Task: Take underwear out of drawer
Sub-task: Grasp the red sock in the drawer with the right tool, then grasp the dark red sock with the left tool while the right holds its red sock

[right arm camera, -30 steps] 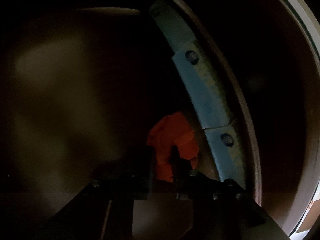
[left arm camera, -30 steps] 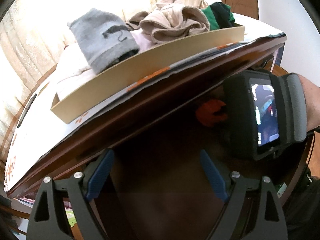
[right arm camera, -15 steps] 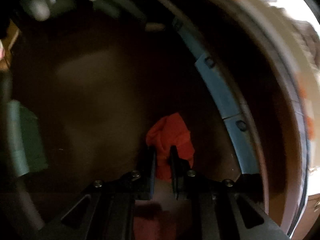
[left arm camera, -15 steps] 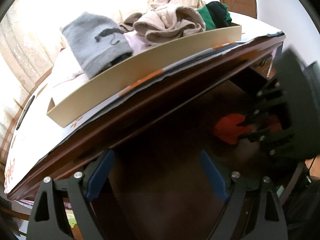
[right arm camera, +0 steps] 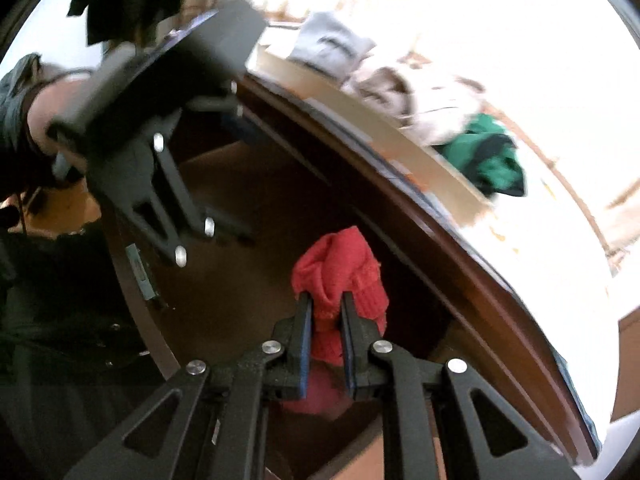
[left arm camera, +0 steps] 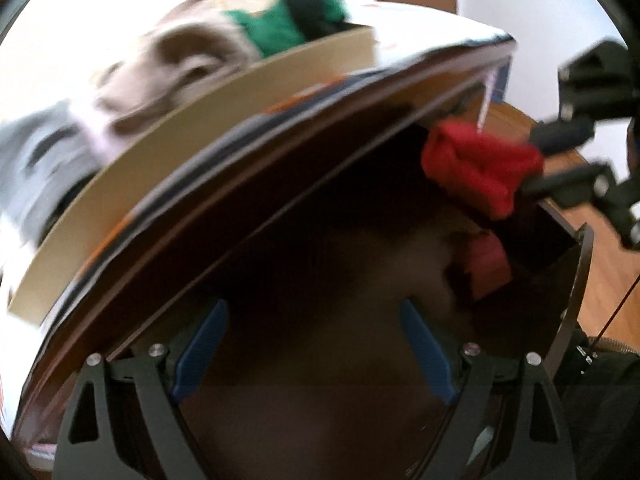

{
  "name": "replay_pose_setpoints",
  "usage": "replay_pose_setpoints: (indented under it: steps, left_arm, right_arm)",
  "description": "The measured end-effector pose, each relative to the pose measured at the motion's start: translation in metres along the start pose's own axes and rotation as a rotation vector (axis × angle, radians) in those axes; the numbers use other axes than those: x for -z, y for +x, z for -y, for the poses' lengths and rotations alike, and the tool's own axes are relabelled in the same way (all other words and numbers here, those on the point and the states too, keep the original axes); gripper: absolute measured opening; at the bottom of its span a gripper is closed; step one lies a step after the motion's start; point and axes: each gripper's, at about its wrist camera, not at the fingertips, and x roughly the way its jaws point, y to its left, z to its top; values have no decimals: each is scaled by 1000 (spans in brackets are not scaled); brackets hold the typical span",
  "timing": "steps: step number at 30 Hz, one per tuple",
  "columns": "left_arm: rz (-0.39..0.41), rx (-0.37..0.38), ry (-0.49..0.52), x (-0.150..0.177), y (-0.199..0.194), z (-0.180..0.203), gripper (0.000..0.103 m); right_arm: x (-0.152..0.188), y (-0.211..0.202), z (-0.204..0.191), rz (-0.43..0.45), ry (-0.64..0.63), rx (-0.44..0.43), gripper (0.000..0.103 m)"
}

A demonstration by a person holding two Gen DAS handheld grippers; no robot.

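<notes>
Red underwear [right arm camera: 340,268] hangs bunched between the two fingers of my right gripper [right arm camera: 325,300], which is shut on it above the dark open drawer [right arm camera: 224,280]. In the left wrist view the same red underwear [left arm camera: 480,168] shows at the upper right, pinched by the right gripper [left arm camera: 536,164] near the desk's front edge. My left gripper [left arm camera: 312,320] stands open over the drawer's dark inside with nothing between its blue pads [left arm camera: 200,356]. The left gripper [right arm camera: 232,236] also appears at the left of the right wrist view, held by a hand.
A beige tray [left arm camera: 224,128] on the desk top holds folded clothes: a grey piece [left arm camera: 36,160], a tan piece [left arm camera: 180,68] and a green piece [left arm camera: 288,24]. The dark wooden desk edge [right arm camera: 460,248] overhangs the drawer. Wooden floor [left arm camera: 600,264] lies at the right.
My right gripper has risen out of the dark drawer with the red underwear, up to the desk edge. My left gripper has shifted sideways, staying open.
</notes>
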Motion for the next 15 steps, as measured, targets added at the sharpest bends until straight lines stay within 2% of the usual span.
replay_pose_setpoints:
  steps: [6, 10, 15]
  left_arm:
    - [-53, 110, 61, -26, 21, 42, 89]
    - [-104, 167, 96, -41, 36, 65, 89]
    - [-168, 225, 127, -53, 53, 93, 89]
  right_arm:
    - [29, -35, 28, 34, 59, 47, 14]
    - [44, -24, 4, 48, 90, 68, 14]
    - [43, -8, 13, 73, 127, 79, 14]
